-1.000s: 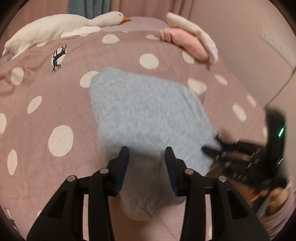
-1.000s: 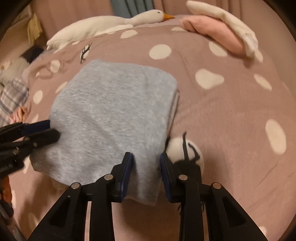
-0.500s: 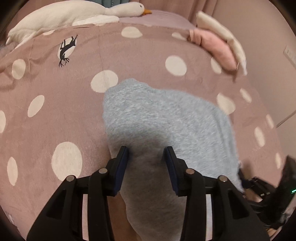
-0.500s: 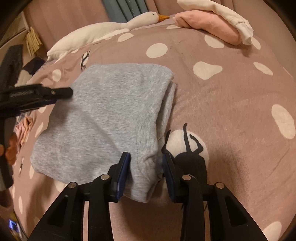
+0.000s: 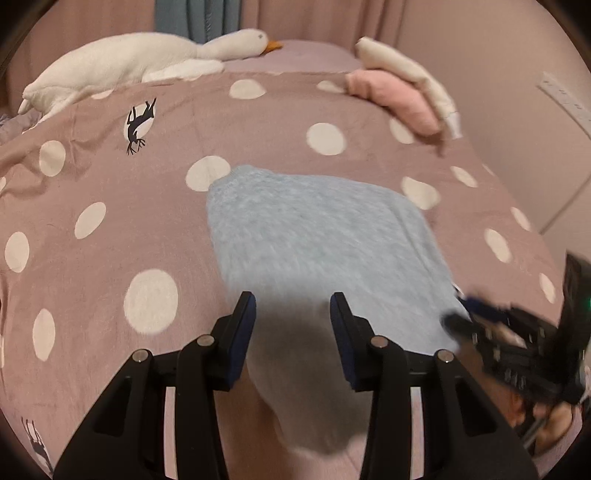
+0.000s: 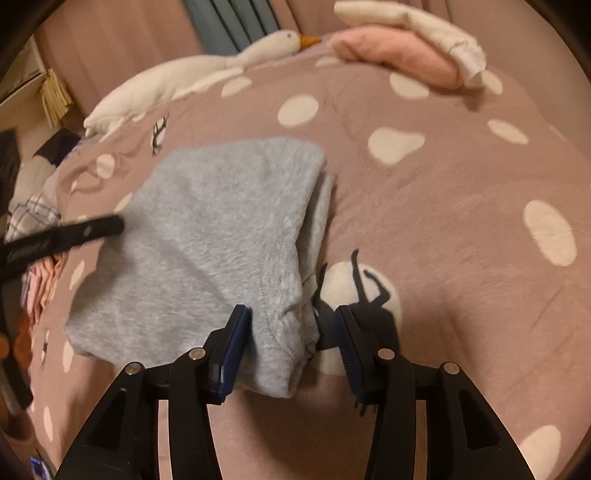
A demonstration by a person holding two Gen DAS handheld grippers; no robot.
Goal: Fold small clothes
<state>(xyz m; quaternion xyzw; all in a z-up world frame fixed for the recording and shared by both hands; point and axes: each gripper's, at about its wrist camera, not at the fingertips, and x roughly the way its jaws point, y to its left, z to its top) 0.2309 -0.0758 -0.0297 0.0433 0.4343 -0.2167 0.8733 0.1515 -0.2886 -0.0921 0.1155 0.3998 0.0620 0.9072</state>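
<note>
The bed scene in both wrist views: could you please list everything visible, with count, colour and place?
folded garment: one, grey, middle of the bedspread, near edge between both grippers' jaws
bedspread: one, dusty pink with cream dots and small black figures, covers the bed
toy goose: one, white with orange beak, far end of the bed
folded clothes: two, pink below and cream on top, far right corner
curtain: blue-grey, behind the goose
checked cloth: one, pale plaid, off the bed's left side
left gripper: black, blue pads, jaws apart astride the garment's near edge
right gripper: black, blue pads, jaws opening with the garment's corner between them
</note>
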